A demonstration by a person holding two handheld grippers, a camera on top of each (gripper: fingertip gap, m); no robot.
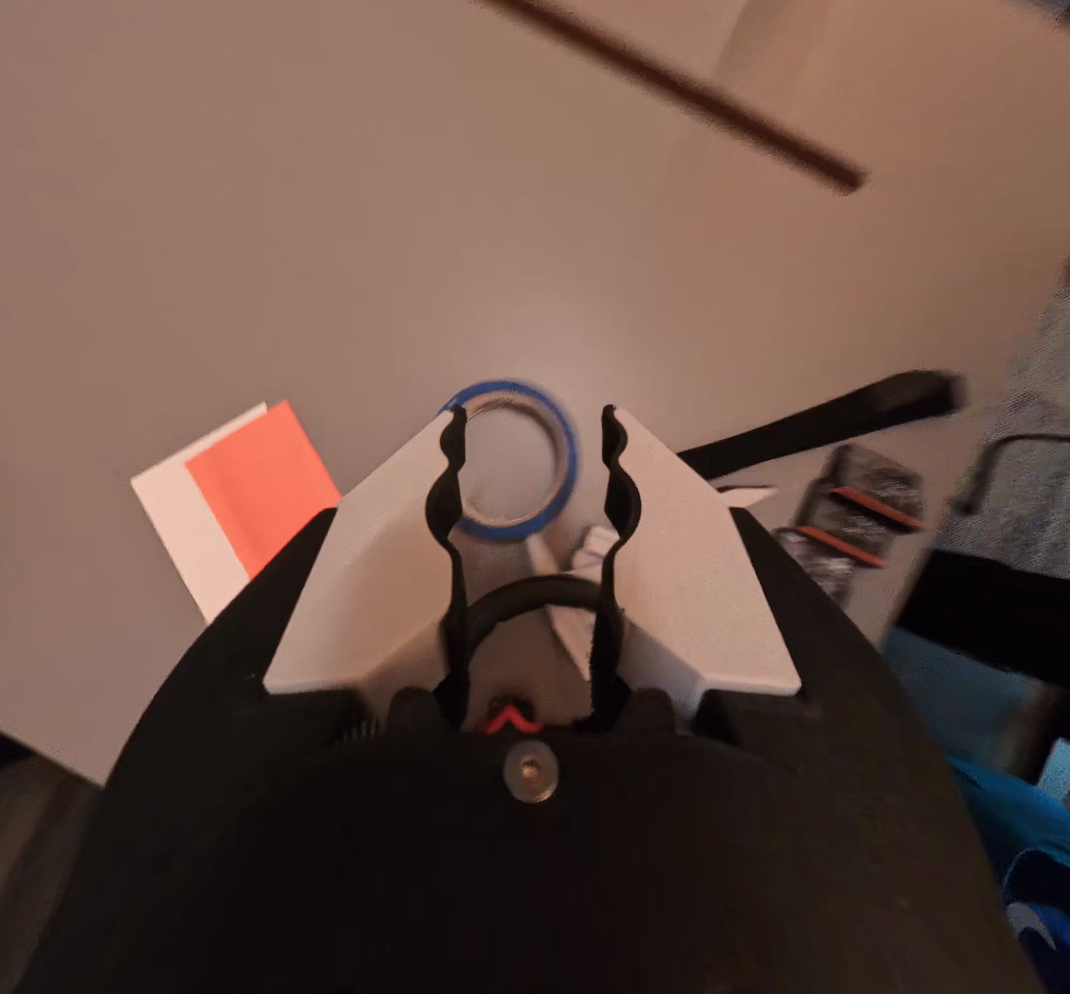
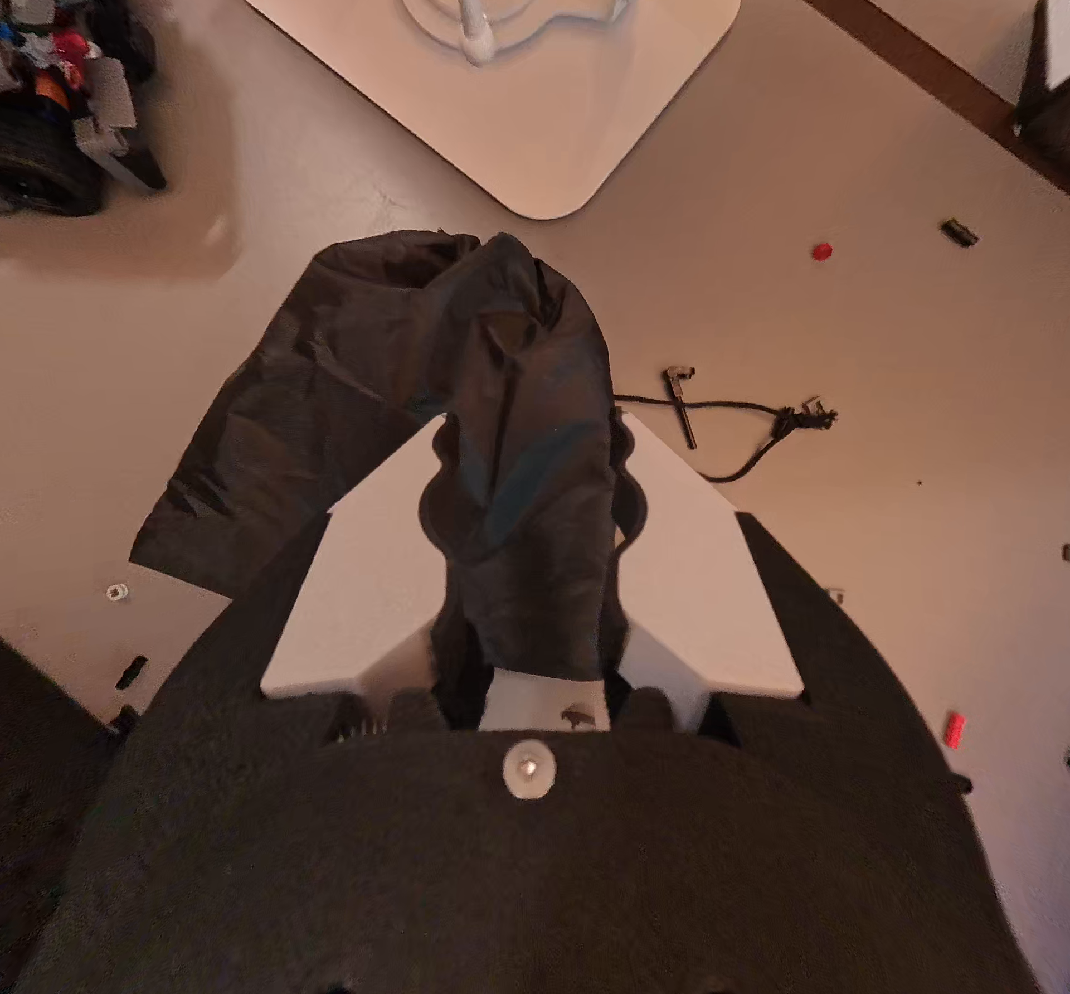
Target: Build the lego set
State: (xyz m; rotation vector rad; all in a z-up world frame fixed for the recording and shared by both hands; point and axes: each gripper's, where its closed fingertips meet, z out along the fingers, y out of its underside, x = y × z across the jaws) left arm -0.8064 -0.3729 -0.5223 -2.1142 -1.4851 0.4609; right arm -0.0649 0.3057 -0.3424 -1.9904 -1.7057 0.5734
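A: Left wrist view: your left gripper (image 1: 532, 416) is spread and holds nothing; a blue tape roll (image 1: 515, 459) lies between its fingertips, partly hidden.

B: And the right wrist view?

A: Your right gripper (image 2: 530, 424) pinches a dark plastic bag (image 2: 463, 387), contents hidden. Loose lego pieces (image 2: 821, 251) lie on the table (image 2: 868, 364) at two o'clock, the blurred lego model (image 2: 63, 68) at ten.

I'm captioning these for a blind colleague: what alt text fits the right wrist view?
The right gripper holds a crumpled dark plastic bag above a beige table scattered with small Lego pieces; a white stand base sits beyond.
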